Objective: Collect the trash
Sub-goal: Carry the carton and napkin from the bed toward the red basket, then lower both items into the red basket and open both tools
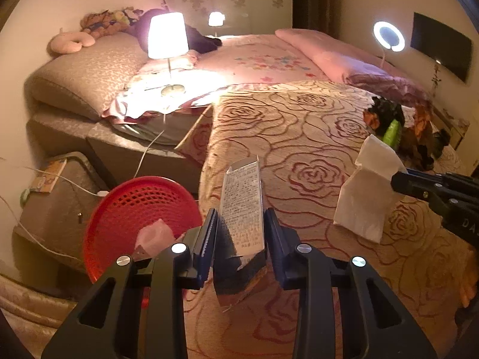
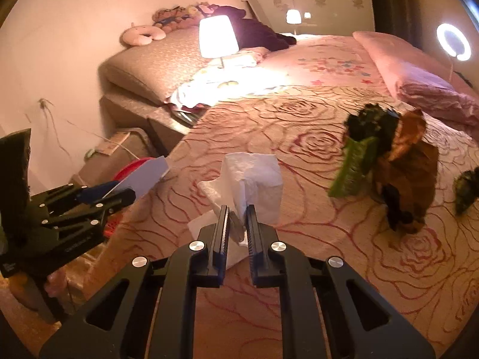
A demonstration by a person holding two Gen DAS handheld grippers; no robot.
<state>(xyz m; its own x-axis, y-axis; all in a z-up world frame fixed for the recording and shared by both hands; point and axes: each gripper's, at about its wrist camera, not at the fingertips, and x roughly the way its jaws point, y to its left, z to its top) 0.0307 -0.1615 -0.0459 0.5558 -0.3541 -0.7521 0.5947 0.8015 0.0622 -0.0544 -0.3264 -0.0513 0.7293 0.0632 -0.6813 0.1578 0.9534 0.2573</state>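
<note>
My left gripper (image 1: 241, 227) is shut on a long printed carton box (image 1: 242, 206) and holds it above the bed edge, just right of a red mesh basket (image 1: 131, 209) that has a pink wrapper (image 1: 154, 236) in it. The left gripper also shows in the right wrist view (image 2: 119, 193), where the carton box (image 2: 143, 176) sticks out of it. My right gripper (image 2: 238, 218) is shut on a crumpled white tissue (image 2: 254, 185) above the rose-patterned bedspread (image 2: 329, 254). In the left wrist view the tissue (image 1: 368, 191) hangs from the right gripper (image 1: 398, 179).
A green wrapper (image 2: 353, 170) lies against a dark brown and orange cloth heap (image 2: 410, 173) on the bed's right. A lit lamp (image 1: 167, 36) stands on the bed. A grey nightstand (image 1: 60, 197) with cables stands left of the basket.
</note>
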